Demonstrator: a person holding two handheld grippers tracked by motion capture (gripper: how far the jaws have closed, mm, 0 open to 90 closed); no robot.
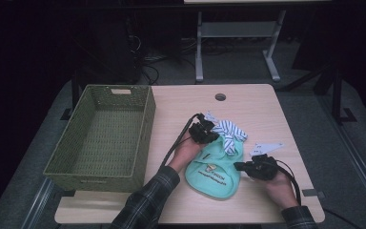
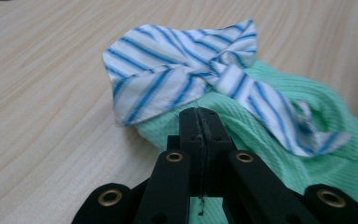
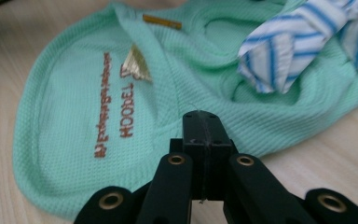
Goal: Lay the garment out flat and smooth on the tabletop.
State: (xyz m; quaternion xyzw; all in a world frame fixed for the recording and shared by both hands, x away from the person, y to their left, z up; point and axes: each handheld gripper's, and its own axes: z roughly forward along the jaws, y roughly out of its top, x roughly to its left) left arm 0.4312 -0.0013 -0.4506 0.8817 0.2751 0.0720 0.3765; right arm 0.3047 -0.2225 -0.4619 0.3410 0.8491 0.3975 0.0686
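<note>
On the desk (image 1: 262,102), both grippers' fingers are pressed together, left gripper (image 1: 208,134) seemingly pinching the mint garment (image 1: 217,167) at its 11 o'clock edge, right gripper (image 1: 239,166) at 3 o'clock.

The mint-green garment (image 3: 74,116) bears brown embroidered lettering reading "HOOBEL"; the smaller line beside it is illegible.

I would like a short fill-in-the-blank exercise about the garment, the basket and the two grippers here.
1. The woven basket standing left of the garment is ____ in colour.
2. The mint garment has a trim of white and ____ stripes.
3. The jaws of the left gripper and the right gripper are ____.

Missing words: green; blue; shut
</note>
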